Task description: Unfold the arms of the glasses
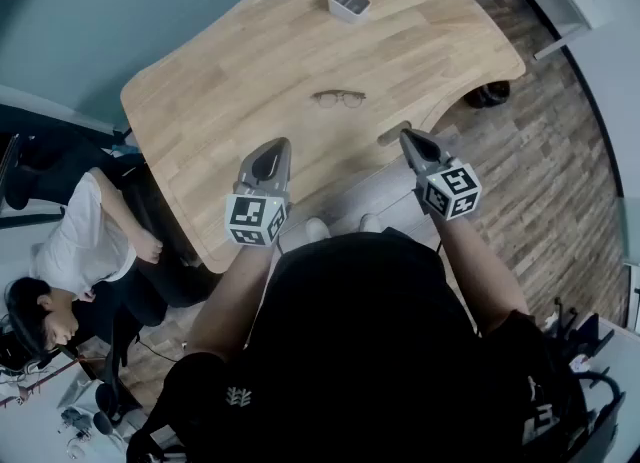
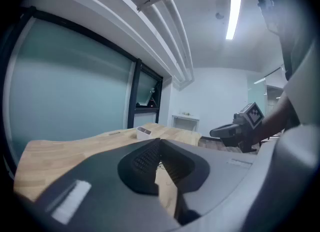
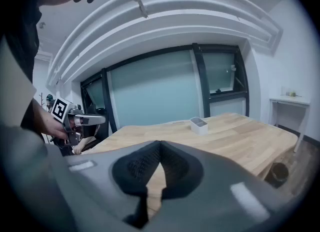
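Pressing tip to tip on nothing, the left gripper (image 1: 272, 149) and right gripper (image 1: 408, 135) are held at the near edge of the table (image 1: 200, 101). Ahead of both jaws, the glasses (image 1: 338, 98) are seen lying, their arms too small to judge.

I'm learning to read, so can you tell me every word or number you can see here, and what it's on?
No words or numbers can be read here.
Left gripper, marker cube: black-and-white squares only, no letters.
Right gripper, marker cube: the same kind of pattern, no letters.
White emblem on the person's black top: too small to read.
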`<state>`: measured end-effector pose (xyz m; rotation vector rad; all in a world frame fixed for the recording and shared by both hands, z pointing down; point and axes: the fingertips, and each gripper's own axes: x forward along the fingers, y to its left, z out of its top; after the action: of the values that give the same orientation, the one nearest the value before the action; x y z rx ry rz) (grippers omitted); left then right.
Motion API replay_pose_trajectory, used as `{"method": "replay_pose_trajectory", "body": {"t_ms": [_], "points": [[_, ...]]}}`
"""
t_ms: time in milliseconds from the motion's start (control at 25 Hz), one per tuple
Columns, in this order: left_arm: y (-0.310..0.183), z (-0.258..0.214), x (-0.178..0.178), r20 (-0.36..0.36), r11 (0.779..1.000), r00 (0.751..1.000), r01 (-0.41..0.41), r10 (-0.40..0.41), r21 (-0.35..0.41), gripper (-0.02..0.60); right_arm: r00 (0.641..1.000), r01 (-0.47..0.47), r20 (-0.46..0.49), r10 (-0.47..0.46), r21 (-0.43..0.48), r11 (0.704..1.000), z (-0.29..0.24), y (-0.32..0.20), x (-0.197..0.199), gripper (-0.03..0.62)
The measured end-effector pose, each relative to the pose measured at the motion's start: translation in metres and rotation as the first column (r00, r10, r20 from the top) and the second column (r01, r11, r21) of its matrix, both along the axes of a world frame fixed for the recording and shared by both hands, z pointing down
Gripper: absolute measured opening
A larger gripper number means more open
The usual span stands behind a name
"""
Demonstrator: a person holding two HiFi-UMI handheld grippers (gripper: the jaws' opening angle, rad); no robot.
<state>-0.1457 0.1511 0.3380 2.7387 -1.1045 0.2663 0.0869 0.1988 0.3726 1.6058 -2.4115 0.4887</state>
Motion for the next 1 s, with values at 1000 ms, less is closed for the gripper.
{"method": "replay_pose_trajectory", "body": {"t_ms": [1000], "points": [[-0.127, 0.048, 0.036, 0.121, 0.975, 0.970, 0.217, -0.210, -0.045, 0.008, 0.876, 0.471, -0.070, -0.477, -0.081, 0.878, 0.064, -0.175, -0.022, 0.002]]}}
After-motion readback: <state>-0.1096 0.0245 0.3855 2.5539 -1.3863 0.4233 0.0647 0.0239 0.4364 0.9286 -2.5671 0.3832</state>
